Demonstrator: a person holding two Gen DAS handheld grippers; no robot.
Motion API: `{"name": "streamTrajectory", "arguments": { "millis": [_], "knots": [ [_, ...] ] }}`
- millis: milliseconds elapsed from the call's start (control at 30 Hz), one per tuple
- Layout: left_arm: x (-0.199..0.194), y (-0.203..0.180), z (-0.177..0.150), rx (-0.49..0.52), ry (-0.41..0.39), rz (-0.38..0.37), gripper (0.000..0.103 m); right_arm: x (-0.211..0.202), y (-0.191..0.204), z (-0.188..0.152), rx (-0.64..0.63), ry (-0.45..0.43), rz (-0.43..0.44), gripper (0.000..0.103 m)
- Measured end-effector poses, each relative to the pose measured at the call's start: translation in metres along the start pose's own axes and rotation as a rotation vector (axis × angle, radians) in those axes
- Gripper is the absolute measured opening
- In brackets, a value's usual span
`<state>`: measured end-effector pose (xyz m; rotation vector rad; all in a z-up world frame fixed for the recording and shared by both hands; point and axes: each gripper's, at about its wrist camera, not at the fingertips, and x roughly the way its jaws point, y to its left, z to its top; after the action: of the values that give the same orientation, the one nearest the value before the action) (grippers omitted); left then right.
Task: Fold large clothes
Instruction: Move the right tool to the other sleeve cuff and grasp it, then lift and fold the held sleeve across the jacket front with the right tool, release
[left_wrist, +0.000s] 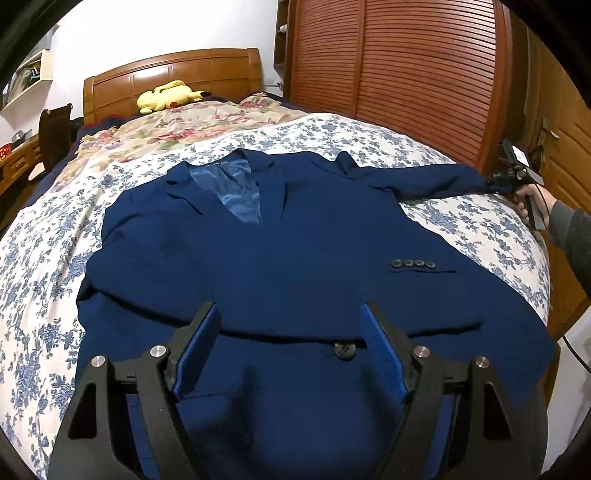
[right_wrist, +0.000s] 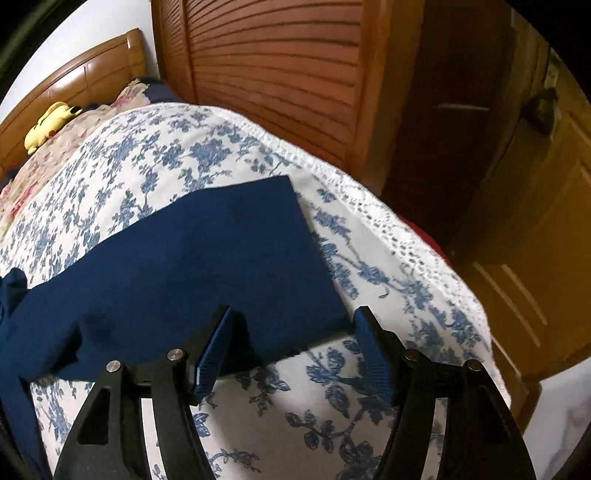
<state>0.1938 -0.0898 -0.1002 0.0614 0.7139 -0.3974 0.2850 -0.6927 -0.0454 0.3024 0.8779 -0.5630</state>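
Observation:
A navy blue suit jacket (left_wrist: 280, 258) lies face up on the bed, collar toward the headboard. One sleeve is folded across its front, with cuff buttons (left_wrist: 413, 263) showing. The other sleeve (left_wrist: 424, 177) stretches out to the right. My left gripper (left_wrist: 291, 317) is open and hovers over the jacket's lower front, near a dark button (left_wrist: 344, 350). My right gripper (right_wrist: 293, 315) is open around the near corner of the outstretched sleeve's cuff (right_wrist: 229, 251), its jaws on either side of the cloth. It also shows in the left wrist view (left_wrist: 513, 173), held by a hand.
The bed has a blue-flowered white cover (left_wrist: 48, 266) and a pink-flowered quilt (left_wrist: 177, 125) by the wooden headboard (left_wrist: 173, 77). A yellow plush toy (left_wrist: 166, 95) lies there. A slatted wooden wardrobe (left_wrist: 399, 62) and a door (right_wrist: 546, 206) stand right of the bed.

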Motion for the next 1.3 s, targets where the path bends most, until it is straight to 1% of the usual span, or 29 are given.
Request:
{"name": "streamTrajectory", "arguments": {
  "millis": [33, 67, 100, 133, 167, 200, 233, 300, 367, 533, 600, 700, 933, 1067, 1200, 1300],
  "knots": [
    [0.0, 0.0, 0.0, 0.0, 0.0, 0.001, 0.078, 0.001, 0.0, 0.001, -0.005, 0.003, 0.01, 0.069],
    [0.0, 0.0, 0.0, -0.001, 0.002, 0.002, 0.078, 0.003, 0.002, 0.001, -0.016, 0.001, 0.008, 0.065],
    [0.001, 0.0, 0.0, -0.001, 0.003, 0.002, 0.078, 0.003, 0.005, 0.001, -0.032, -0.004, 0.006, 0.057],
    [0.001, 0.0, 0.0, 0.0, 0.002, 0.003, 0.078, 0.002, 0.009, 0.002, -0.055, -0.006, 0.002, 0.036],
    [0.001, 0.0, 0.0, 0.001, 0.002, 0.007, 0.078, 0.002, 0.014, 0.002, -0.094, -0.009, -0.011, 0.022],
    [0.001, 0.0, 0.001, 0.003, 0.001, 0.01, 0.078, -0.001, 0.021, 0.002, -0.137, -0.022, -0.034, 0.02],
    [0.001, 0.0, 0.001, 0.005, 0.0, 0.015, 0.078, -0.008, 0.027, 0.002, -0.169, -0.042, -0.051, 0.011],
    [0.0, 0.001, 0.001, 0.001, -0.002, 0.013, 0.078, -0.026, 0.038, 0.005, -0.204, -0.1, -0.062, 0.01],
    [-0.003, 0.001, 0.002, -0.002, -0.009, 0.007, 0.078, -0.047, 0.046, 0.01, -0.209, -0.149, -0.051, 0.01],
    [-0.012, 0.002, 0.004, -0.005, -0.028, -0.004, 0.078, -0.109, 0.081, 0.014, -0.275, -0.254, 0.03, 0.01],
    [-0.016, 0.002, 0.005, -0.003, -0.04, -0.008, 0.078, -0.137, 0.099, 0.011, -0.315, -0.297, 0.07, 0.01],
    [-0.022, 0.001, 0.006, -0.002, -0.053, -0.01, 0.078, -0.173, 0.128, 0.0, -0.374, -0.339, 0.119, 0.009],
    [-0.042, 0.008, 0.005, -0.01, -0.087, -0.017, 0.078, -0.244, 0.187, -0.035, -0.482, -0.413, 0.231, 0.009],
    [-0.054, 0.016, 0.002, -0.01, -0.111, 0.0, 0.078, -0.283, 0.219, -0.059, -0.557, -0.447, 0.291, 0.009],
    [-0.069, 0.03, -0.002, -0.026, -0.132, 0.011, 0.078, -0.33, 0.249, -0.092, -0.62, -0.495, 0.372, 0.009],
    [-0.08, 0.04, -0.006, -0.042, -0.146, 0.021, 0.078, -0.353, 0.264, -0.116, -0.663, -0.51, 0.432, 0.009]
  ]
}}
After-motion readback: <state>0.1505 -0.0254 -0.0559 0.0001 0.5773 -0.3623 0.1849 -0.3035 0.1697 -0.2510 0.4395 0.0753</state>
